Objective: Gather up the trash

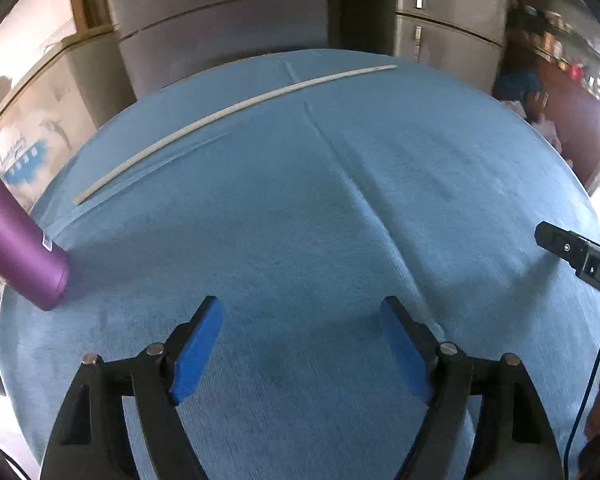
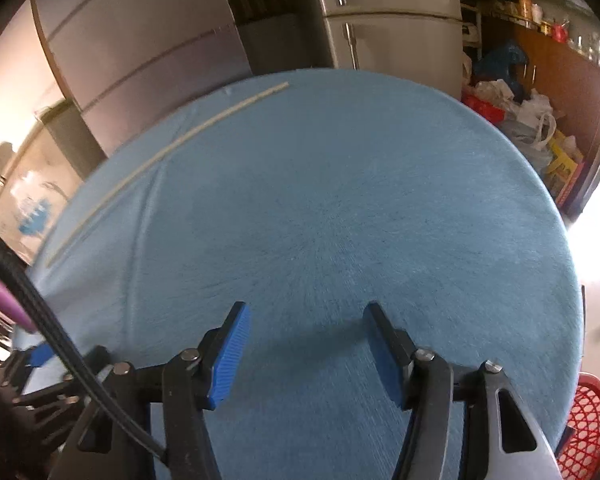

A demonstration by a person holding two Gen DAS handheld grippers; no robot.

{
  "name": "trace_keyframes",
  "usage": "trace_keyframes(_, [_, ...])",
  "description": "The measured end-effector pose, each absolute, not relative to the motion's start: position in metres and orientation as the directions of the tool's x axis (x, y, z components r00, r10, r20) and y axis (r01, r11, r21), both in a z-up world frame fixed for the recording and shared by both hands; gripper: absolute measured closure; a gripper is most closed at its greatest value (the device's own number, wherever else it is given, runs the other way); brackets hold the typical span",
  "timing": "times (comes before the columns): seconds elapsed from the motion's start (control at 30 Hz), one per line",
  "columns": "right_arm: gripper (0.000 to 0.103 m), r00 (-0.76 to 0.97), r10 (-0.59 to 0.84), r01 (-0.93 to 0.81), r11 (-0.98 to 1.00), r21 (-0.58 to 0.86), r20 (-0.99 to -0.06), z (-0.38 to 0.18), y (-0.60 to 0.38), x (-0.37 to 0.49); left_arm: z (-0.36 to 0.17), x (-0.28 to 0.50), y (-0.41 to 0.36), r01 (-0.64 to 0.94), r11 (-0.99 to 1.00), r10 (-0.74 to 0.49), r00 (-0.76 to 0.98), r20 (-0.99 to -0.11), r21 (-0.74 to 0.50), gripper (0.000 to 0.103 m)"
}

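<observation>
A blue cloth covers the table (image 1: 320, 184), also in the right wrist view (image 2: 340, 200). A long thin pale stick (image 1: 228, 110) lies across its far side; it shows at the far left in the right wrist view (image 2: 156, 158). My left gripper (image 1: 302, 320) is open and empty above the cloth. My right gripper (image 2: 306, 320) is open and empty above the cloth; part of it shows at the right edge of the left wrist view (image 1: 576, 250). No other loose trash shows on the cloth.
A purple bottle (image 1: 16, 248) stands at the table's left edge. A red mesh basket (image 2: 588, 428) sits at the table's right edge. Fridge (image 2: 384, 16) and cabinets stand behind the table. Bags and clutter (image 2: 516, 116) lie on the floor to the right.
</observation>
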State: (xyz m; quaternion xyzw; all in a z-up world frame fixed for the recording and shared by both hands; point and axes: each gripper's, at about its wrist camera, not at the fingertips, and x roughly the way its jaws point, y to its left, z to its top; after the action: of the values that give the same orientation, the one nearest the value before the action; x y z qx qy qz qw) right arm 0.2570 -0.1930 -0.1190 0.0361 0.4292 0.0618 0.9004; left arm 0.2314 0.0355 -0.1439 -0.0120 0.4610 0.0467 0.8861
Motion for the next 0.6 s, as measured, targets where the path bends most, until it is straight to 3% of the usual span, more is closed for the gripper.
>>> trace_keyframes(0.07, [0.035, 0.623, 0.124, -0.093, 0.992, 0.084, -0.772, -0.121, -0.182, 0.262, -0.146, 0.237, 0.041, -0.104, 0.995, 0.065, 0.573, -0.817, 0.007, 0.019])
trace_keyframes(0.17, [0.028, 0.624, 0.056, -0.102, 0.995, -0.011, -0.780, -0.126, -0.163, 0.266, -0.150, 0.245, 0.047, -0.130, 0.991, 0.084, 0.582, -0.809, 0.009, 0.006])
trace_keyframes(0.27, [0.024, 0.621, 0.037, -0.101, 0.994, -0.034, -0.783, -0.127, -0.157, 0.267, -0.154, 0.252, 0.052, -0.135, 0.991, 0.071, 0.577, -0.814, -0.010, 0.004])
trace_keyframes(0.33, [0.009, 0.610, 0.017, -0.060, 0.998, -0.025, -0.792, -0.130, -0.163, 0.272, -0.156, 0.253, 0.055, -0.144, 0.990, 0.079, 0.571, -0.817, -0.005, 0.001])
trace_keyframes(0.4, [0.000, 0.593, -0.007, -0.016, 1.000, -0.020, -0.805, -0.133, -0.168, 0.276, -0.156, 0.255, 0.056, -0.148, 0.989, 0.074, 0.570, -0.819, -0.013, 0.000])
trace_keyframes(0.6, [0.000, 0.595, -0.013, -0.009, 1.000, -0.023, -0.803, -0.132, -0.169, 0.278, -0.155, 0.253, 0.053, -0.149, 0.989, 0.077, 0.570, -0.818, -0.010, 0.000])
